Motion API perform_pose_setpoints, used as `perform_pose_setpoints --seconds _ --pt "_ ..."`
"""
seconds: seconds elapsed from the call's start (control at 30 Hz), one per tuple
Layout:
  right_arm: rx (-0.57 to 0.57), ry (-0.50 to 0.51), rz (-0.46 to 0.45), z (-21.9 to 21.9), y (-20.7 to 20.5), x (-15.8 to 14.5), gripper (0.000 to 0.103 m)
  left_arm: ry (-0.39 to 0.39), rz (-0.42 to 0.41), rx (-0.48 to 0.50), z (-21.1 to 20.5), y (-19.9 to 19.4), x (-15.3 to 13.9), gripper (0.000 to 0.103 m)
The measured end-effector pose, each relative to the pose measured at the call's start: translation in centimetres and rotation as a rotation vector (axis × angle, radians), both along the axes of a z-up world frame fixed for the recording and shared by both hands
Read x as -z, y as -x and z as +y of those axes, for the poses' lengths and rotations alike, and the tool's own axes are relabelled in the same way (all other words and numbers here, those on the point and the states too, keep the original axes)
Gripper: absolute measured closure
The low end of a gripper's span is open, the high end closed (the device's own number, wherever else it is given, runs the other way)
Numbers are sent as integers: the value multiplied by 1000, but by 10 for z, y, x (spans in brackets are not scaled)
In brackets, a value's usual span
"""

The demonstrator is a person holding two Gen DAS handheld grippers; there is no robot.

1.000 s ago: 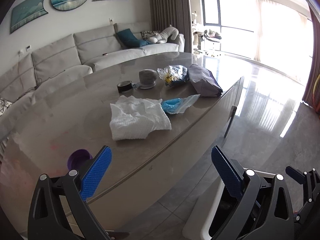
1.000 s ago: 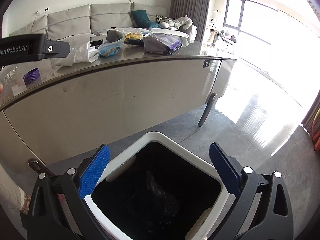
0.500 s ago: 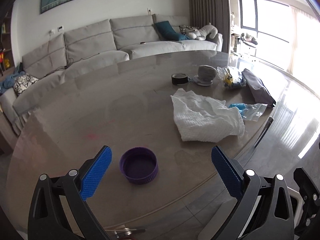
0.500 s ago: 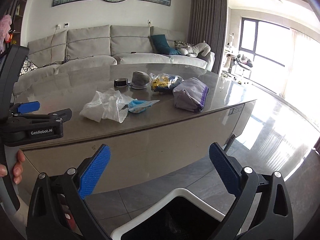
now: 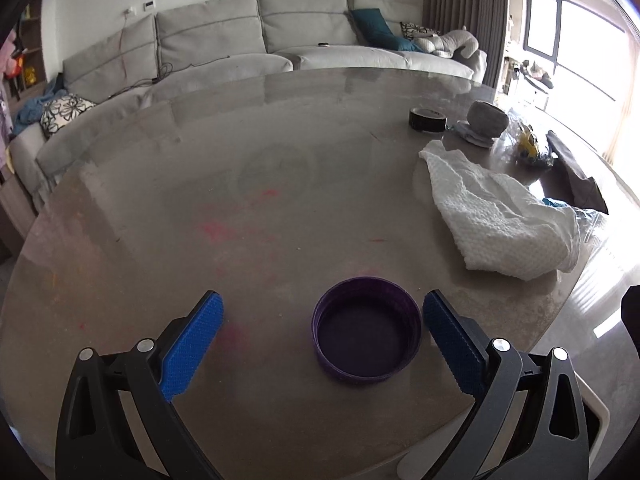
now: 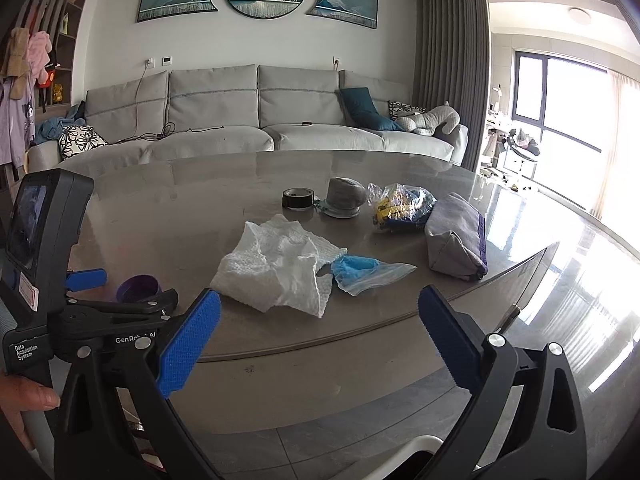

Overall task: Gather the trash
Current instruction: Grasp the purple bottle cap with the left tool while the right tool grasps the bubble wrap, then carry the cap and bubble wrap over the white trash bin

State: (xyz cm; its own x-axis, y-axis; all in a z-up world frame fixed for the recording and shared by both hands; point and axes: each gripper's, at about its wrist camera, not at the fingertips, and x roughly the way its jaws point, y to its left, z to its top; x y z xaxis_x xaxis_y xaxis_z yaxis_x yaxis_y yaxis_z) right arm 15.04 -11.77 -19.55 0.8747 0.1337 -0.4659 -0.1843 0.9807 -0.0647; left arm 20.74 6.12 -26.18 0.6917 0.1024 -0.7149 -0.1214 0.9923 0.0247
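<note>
Purple plastic, a shallow round cap [image 5: 367,340] sits open side up low in the left wrist frame, between the blue pads of the left gripper [image 5: 322,342]. Its jaws are spread wide; the cap lies nearer the right pad, just beside it, though contact cannot be told. The cap rests on the grey glossy table [image 5: 240,208], near its front edge.

At the right of that frame lies a crumpled white paper towel [image 5: 504,224], and above it a roll of black tape [image 5: 427,119] and a grey rounded object [image 5: 487,118] on a small dish.

In the right wrist frame the right gripper [image 6: 320,346] fills the lower part, its jaws spread wide with nothing between them, hanging over the floor before the table edge. The left gripper's body [image 6: 92,320] shows at lower left, printed "GenRobot.AI" with a label reading "Data Acquisition System", and a hand [image 6: 24,404] holds its handle. The cap [image 6: 138,289] peeks out just behind it.

At the frame's centre the paper towel [image 6: 280,270] overlaps a clear bag with blue contents [image 6: 362,273]. Right of these is a grey pouch with purple trim [image 6: 456,238], and behind them a clear bag of yellow and blue items [image 6: 400,202]. A white bin rim [image 6: 408,454] shows at the bottom edge.
</note>
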Motion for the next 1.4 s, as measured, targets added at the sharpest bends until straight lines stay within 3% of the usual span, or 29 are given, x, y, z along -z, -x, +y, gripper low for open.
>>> perform_pose_setpoints --seconds 0.1,0.13,0.17,0.2,0.3,0.53,0.83,0.9,1.0,1.03,1.4 --pt "-12 5 2 9 -3 1 5 2 -13 12 2 4 0 7" --pt "-15 5 4 11 -4 2 5 3 -21 25 0 5 -1 20" --pt "-17 5 6 13 -5 2 5 1 -36 45 -1 8 -3 55" --pt "-18 4 7 15 -7 3 5 0 -38 60 -1 9 -6 58" --pt "-27 13 14 24 -12 6 5 55 -36 75 6 10 -10 58" --pt "-67 46 25 50 -32 17 5 -28 -139 32 17 15 -35 58" --pt "-103 66 101 68 -67 42 6 -56 -152 1 26 10 -41 58" --pt "-118 30 112 67 -66 46 23 -55 -148 -3 28 10 -40 58" --pt "-155 -2 136 71 -64 44 68 -49 -141 -6 30 11 -39 58" --pt "-172 15 140 75 -62 43 95 -44 -141 -7 30 11 -39 58" --pt "-213 -31 -37 66 -15 -29 94 -15 -203 6 28 20 -57 57"
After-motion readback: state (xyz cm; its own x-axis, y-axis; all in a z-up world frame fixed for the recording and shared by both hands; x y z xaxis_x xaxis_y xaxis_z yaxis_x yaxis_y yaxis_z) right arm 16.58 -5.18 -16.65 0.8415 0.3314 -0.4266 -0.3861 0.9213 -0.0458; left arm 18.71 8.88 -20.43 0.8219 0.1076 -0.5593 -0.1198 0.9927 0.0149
